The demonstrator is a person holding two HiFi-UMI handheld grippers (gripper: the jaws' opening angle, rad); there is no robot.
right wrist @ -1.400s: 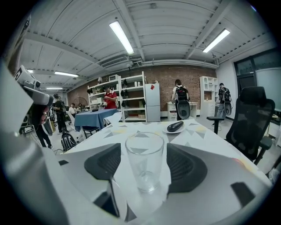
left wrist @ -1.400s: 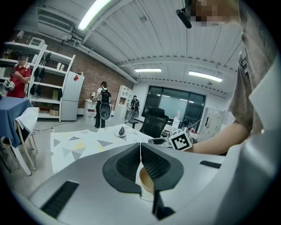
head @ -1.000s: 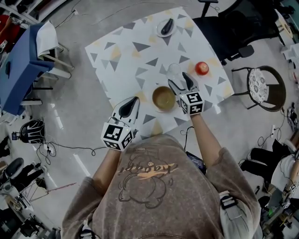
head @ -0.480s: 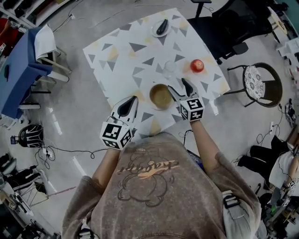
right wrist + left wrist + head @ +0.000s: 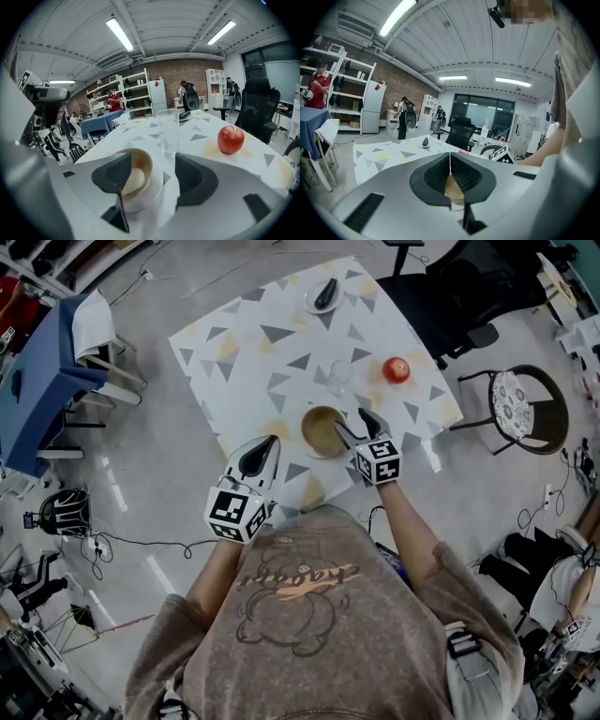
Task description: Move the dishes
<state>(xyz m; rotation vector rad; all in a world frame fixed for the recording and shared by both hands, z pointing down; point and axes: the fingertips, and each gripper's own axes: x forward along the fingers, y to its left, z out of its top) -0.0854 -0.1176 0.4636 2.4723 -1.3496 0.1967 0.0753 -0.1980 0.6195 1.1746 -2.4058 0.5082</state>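
**Fingers: right gripper (image 5: 152, 164) astride the bowl (image 5: 149, 188) wall, left gripper (image 5: 450, 157) closed and empty**

1. Right gripper (image 5: 349, 421). Its two fingers (image 5: 112, 176) stand well apart and have just been closing. The near right part of the bowl wall sits between them. One finger reaches over the rim into the tan hollow; the other (image 5: 194, 180) is outside the wall, with a strip of tablecloth showing between pad and bowl. No firm press on the wall is seen, so the bowl is not gripped.

2. Left gripper (image 5: 266, 448). Both pads meet along a thin seam, with nothing between them. It hangs at the near left edge of the table (image 5: 246, 352), clear of all dishes.

3. Bowl (image 5: 322, 430). It rests upright on the cloth at the near side of the table, just left of the right gripper.

4. Other items. A clear glass (image 5: 339, 379) stands upright just beyond the bowl. A red apple (image 5: 396, 370) lies to the right of the glass, apart from it. A small plate (image 5: 323, 297) bearing a dark object sits at the far edge, well apart from the rest.
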